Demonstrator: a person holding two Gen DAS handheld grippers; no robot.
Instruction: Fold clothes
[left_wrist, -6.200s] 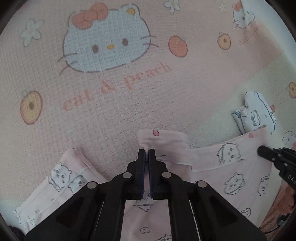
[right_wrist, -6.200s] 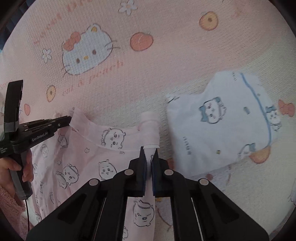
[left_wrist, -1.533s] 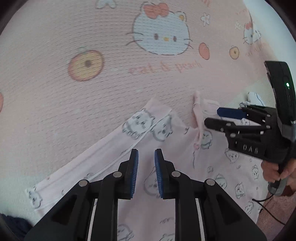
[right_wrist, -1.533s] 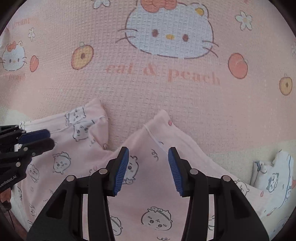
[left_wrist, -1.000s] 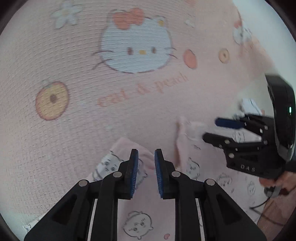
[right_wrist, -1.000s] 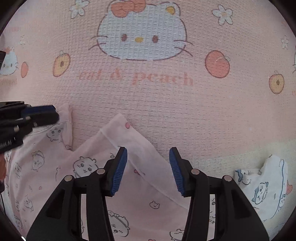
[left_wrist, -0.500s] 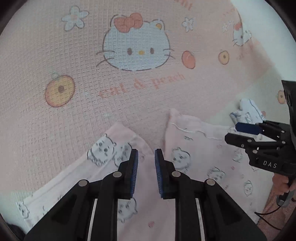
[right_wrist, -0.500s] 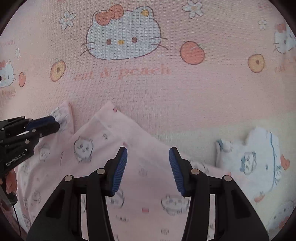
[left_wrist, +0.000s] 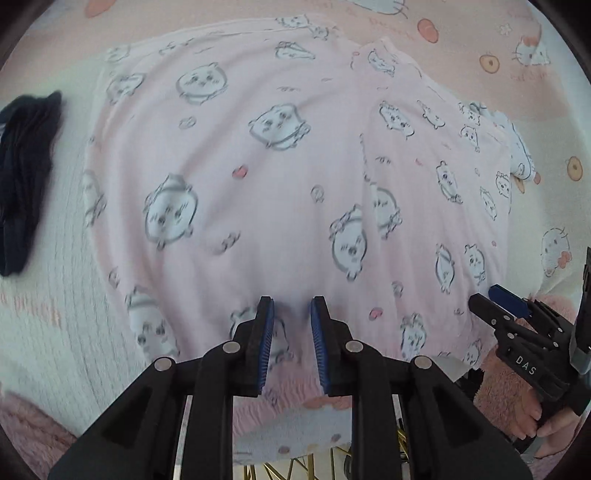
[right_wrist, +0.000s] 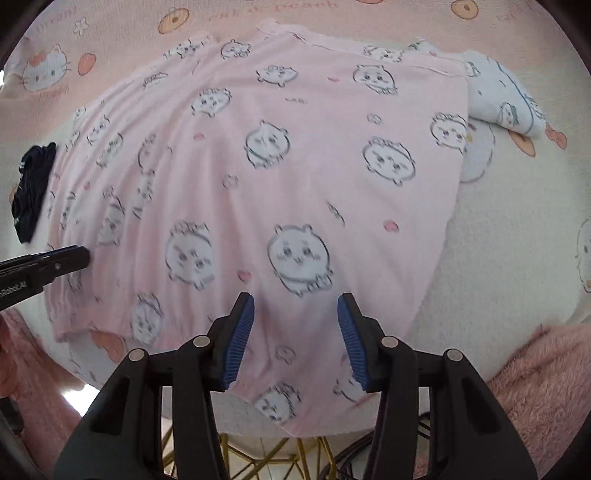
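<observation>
Nearest, both sets of jaws stand apart and empty: the left gripper (left_wrist: 289, 308) and right gripper (right_wrist: 296, 308) hover over the near hem of the pink garment (right_wrist: 280, 177), spread flat on the blanket (right_wrist: 517, 229). At 2 o'clock it overlaps a white garment (right_wrist: 506, 99); a careless lift could drag that along, or grab only one layer.

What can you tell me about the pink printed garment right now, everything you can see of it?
The pink garment is soft knit fabric printed with white cartoon animal faces and small pink hearts. It lies spread nearly flat on the patterned blanket, near hem toward the cameras, reaching the surface's front edge. Its far right corner overlaps a white printed garment; a dark garment lies apart on its left. Both tongs, left and right, hover open over the hem; contact is unclear.
</observation>
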